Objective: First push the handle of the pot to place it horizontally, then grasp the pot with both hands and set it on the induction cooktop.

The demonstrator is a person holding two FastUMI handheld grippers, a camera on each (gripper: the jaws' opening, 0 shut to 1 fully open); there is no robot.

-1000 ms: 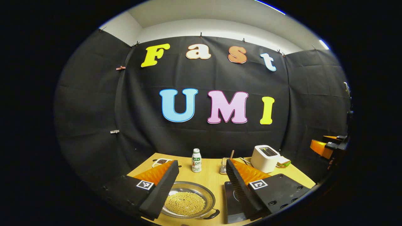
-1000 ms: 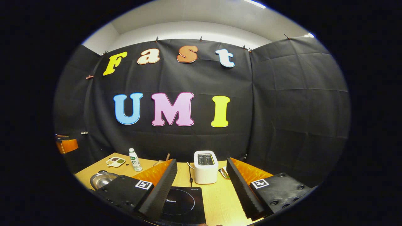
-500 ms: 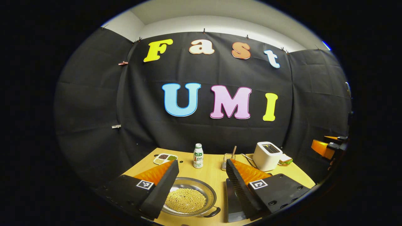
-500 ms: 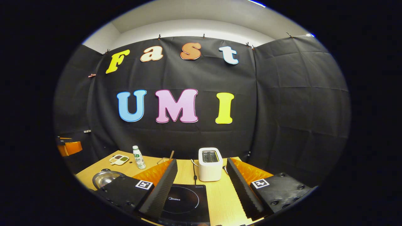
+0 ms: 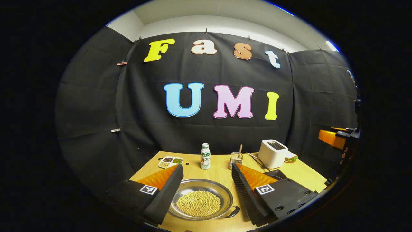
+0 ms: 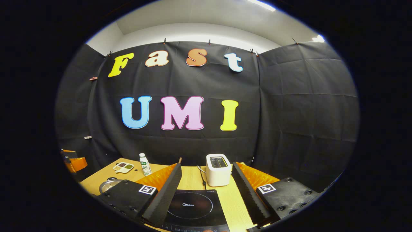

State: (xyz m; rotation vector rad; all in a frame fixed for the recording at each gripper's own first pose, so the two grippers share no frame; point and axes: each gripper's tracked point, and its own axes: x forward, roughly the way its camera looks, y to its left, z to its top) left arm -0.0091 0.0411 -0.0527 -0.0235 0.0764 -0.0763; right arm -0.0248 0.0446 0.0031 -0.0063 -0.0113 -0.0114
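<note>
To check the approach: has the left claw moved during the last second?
Yes. The left claw has shifted to its left: the resting pot, earlier partly under its left finger, now lies centred between both fingers.

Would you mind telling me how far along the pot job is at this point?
Nothing looks done: the pot of beans sits on the table beside the induction cooktop, which is bare. The left gripper and the right gripper hover open. Handle push, grasp and transfer remain.

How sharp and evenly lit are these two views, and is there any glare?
Left gripper view: sharp, fisheye-bowed edges, soft highlights on the pot rim. Right gripper view: equally sharp, dim toward the edges, faint sheen on the cooktop; ceiling strip light blown out.
</note>
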